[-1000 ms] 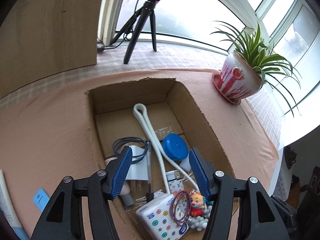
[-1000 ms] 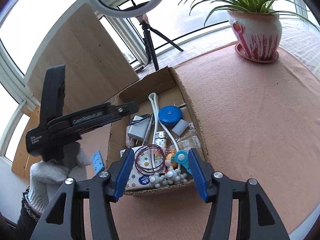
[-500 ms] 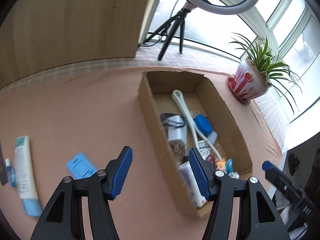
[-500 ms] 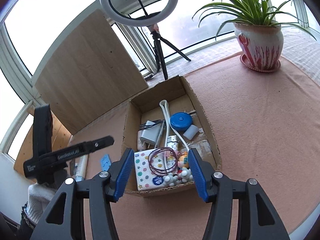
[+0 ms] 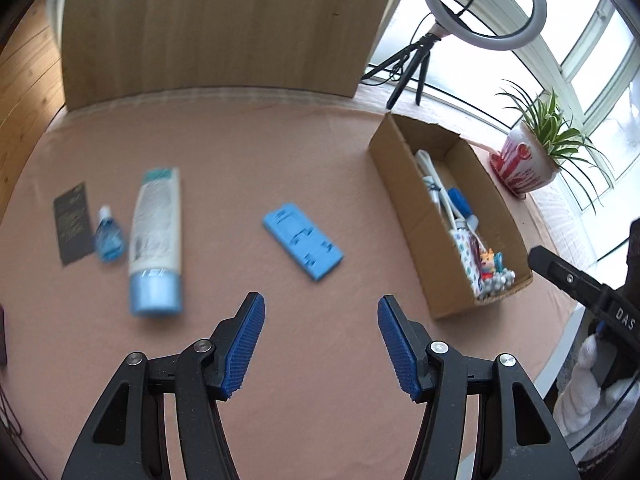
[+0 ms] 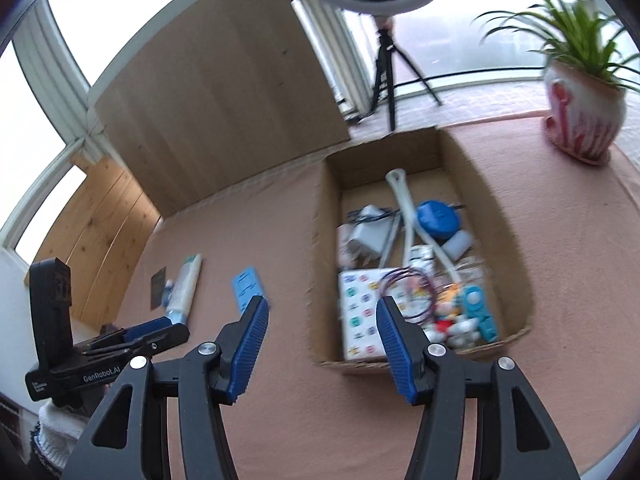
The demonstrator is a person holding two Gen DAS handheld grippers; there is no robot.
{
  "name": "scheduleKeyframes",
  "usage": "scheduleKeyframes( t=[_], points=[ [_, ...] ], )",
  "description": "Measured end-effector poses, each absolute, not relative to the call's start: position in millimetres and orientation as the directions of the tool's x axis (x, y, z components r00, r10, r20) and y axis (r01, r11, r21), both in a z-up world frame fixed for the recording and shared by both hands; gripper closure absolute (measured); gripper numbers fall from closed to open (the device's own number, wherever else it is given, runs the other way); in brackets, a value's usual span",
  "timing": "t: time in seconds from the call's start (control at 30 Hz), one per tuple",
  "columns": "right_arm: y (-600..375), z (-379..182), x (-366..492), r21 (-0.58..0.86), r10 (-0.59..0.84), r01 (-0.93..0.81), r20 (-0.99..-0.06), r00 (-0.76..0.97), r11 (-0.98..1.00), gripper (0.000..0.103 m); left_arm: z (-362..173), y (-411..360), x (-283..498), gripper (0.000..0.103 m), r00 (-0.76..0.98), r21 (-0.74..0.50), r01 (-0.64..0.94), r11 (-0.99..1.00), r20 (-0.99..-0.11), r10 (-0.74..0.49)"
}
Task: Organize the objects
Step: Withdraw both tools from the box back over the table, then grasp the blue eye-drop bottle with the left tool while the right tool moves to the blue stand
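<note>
Left wrist view
Left gripper (image 5: pixel 320 340): jaws wide apart, nothing between them; it hangs over bare pink tabletop (image 5: pixel 312 420).
Cardboard box (image 5: pixel 416 216): open at the top, long and narrow, standing on the tabletop to the right of the left gripper.
Inside the box: a white looped cord (image 5: pixel 430 172), a blue round case (image 5: pixel 460 202), a white pack with coloured dots (image 5: pixel 466 252) and a small toy figure (image 5: pixel 488 260) at the near end.
Blue flat pack (image 5: pixel 303 246): lies left of the box, apart from it, with bare cloth all around.
White tube with blue cap (image 5: pixel 157 240): farther left of the box, lying flat, blurred.
Small blue bottle (image 5: pixel 107 236): just beside the tube, on its far side from the box.
Dark card (image 5: pixel 72 222): just beside the bottle, farthest from the box.
Potted plant (image 5: pixel 532 160): behind the box on its right, near the window.
Ring light on tripod (image 5: pixel 480 4): behind the box.
Right gripper (image 5: pixel 576 284): only part shows at the right edge, held by a white-gloved hand (image 5: pixel 592 396).

Right wrist view
Right gripper (image 6: pixel 322 340): jaws wide apart, holding nothing, before the near left corner of the box (image 6: pixel 508 216).
Box contents: white charger (image 6: pixel 368 232), blue round case (image 6: pixel 436 218), dotted pack (image 6: pixel 360 312), a purple ring (image 6: pixel 404 292); all blurred.
Blue flat pack (image 6: pixel 249 286): left of the box.
Left gripper (image 6: pixel 160 330): far left of the box; its opening is unclear here.
</note>
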State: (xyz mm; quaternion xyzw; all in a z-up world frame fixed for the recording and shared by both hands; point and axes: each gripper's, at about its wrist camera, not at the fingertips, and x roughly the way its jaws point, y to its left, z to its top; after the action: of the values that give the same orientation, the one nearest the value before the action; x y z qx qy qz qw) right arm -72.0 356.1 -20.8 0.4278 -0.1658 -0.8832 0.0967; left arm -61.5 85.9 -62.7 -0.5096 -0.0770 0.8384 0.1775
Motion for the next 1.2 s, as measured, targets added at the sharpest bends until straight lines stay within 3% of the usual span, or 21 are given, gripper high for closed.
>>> scheduleKeyframes(
  t=[0.57, 1.1, 1.2],
  points=[
    [270.6, -39.2, -94.4, 0.365, -0.389, 0.149, -0.779, -0.492, -0.919, 0.051, -87.2, -19.7, -20.9, 0.041, -0.444, -0.325, -0.016, -0.946, -0.845, 0.298],
    [240.7, -59.9, -119.5, 0.302, -0.334, 0.144, -0.829, -0.449, -0.942, 0.06, -94.8, -86.2, -62.8, 0.042, -0.481, -0.301, 0.081, -0.95, -0.847, 0.227],
    [235.4, -63.6, -126.0, 0.273, -0.311, 0.149, -0.84, -0.445, -0.95, 0.061, -96.8, -91.2, -78.3, 0.046, -0.481, -0.292, 0.082, -0.953, -0.849, 0.219]
  ],
)
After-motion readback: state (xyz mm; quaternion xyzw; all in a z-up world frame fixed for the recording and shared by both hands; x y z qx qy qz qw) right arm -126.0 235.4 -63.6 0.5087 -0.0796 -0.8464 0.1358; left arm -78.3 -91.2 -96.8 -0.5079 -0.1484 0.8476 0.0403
